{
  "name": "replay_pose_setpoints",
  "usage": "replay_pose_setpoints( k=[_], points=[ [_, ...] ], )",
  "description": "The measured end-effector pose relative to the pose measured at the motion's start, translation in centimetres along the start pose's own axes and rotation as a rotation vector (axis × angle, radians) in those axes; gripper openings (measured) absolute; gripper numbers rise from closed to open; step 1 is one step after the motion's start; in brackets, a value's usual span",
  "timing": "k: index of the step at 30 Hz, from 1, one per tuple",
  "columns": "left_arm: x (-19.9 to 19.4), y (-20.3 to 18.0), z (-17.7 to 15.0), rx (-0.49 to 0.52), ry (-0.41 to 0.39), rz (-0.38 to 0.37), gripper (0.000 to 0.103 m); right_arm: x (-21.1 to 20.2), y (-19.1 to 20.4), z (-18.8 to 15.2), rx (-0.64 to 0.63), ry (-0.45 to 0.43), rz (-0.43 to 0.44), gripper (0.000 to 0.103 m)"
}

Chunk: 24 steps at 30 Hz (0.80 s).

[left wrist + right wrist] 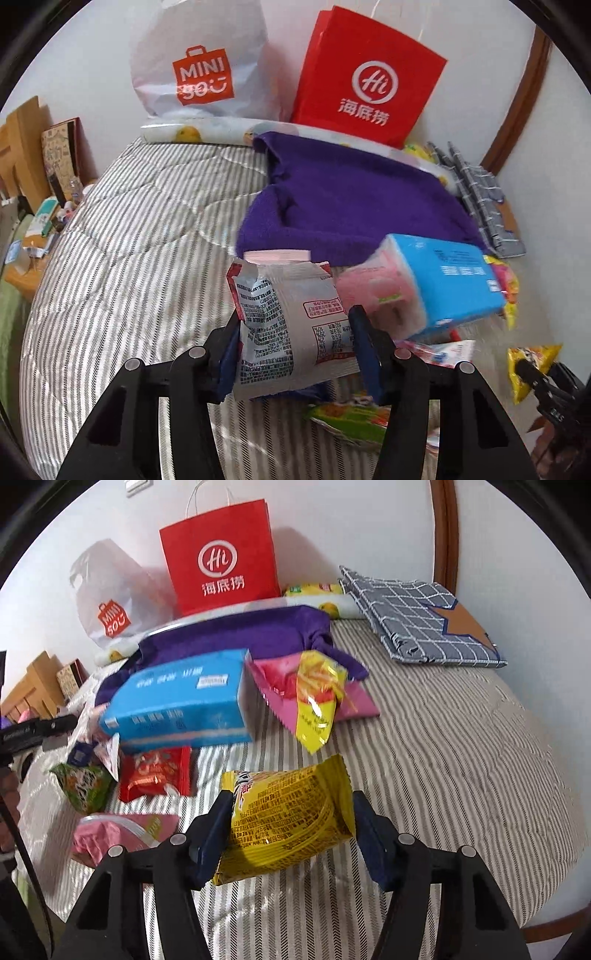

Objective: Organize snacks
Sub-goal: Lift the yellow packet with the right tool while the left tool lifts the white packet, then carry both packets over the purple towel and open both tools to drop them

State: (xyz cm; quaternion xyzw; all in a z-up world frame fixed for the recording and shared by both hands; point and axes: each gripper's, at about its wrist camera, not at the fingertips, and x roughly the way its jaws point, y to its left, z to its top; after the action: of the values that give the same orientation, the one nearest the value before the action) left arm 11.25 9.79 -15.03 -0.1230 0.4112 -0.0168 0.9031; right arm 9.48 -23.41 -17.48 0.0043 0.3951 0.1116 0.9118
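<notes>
My left gripper (pixel 295 350) is shut on a white snack packet with red edges and black print (pixel 280 314), held above the striped bed cover (pixel 129 258). My right gripper (pixel 291 834) is shut on a yellow snack packet (pixel 291 812), its dark blue pads against both sides, just over the bed. In the left wrist view that yellow packet (pixel 528 362) shows at the lower right. Loose on the bed lie a red packet (pixel 155 775), a green packet (pixel 83 786), a pink packet (pixel 122 830) and a yellow fries packet (pixel 317 701).
A blue tissue pack (pixel 177 701) lies against a purple cloth (pixel 351 206). A red paper bag (pixel 369 81) and a white plastic bag (pixel 199 66) stand at the wall. A checked cloth (pixel 417 616) lies at the far right. Wooden furniture (pixel 26 147) stands left of the bed.
</notes>
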Motion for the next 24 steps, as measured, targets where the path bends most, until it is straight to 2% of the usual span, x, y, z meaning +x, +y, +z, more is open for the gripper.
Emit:
replay_pose_setpoints(
  k=[11, 16, 24],
  points=[
    [-1.9, -4.6, -0.3, 0.079, -0.002, -0.064, 0.054, -0.1, 0.0, 2.7, 0.018, -0.03, -0.027, 0.061],
    [-2.0, -7.3, -0.2, 0.135, 0.005, -0.105, 0.054, -0.2, 0.7, 4.0, -0.002, -0.057, -0.006, 0.061],
    [-1.8, -9.7, 1.6, 0.191, 0.005, -0.13, 0.054, 0.0, 1.4, 7.6, -0.013, -0.115, 0.007, 0.061]
  ],
)
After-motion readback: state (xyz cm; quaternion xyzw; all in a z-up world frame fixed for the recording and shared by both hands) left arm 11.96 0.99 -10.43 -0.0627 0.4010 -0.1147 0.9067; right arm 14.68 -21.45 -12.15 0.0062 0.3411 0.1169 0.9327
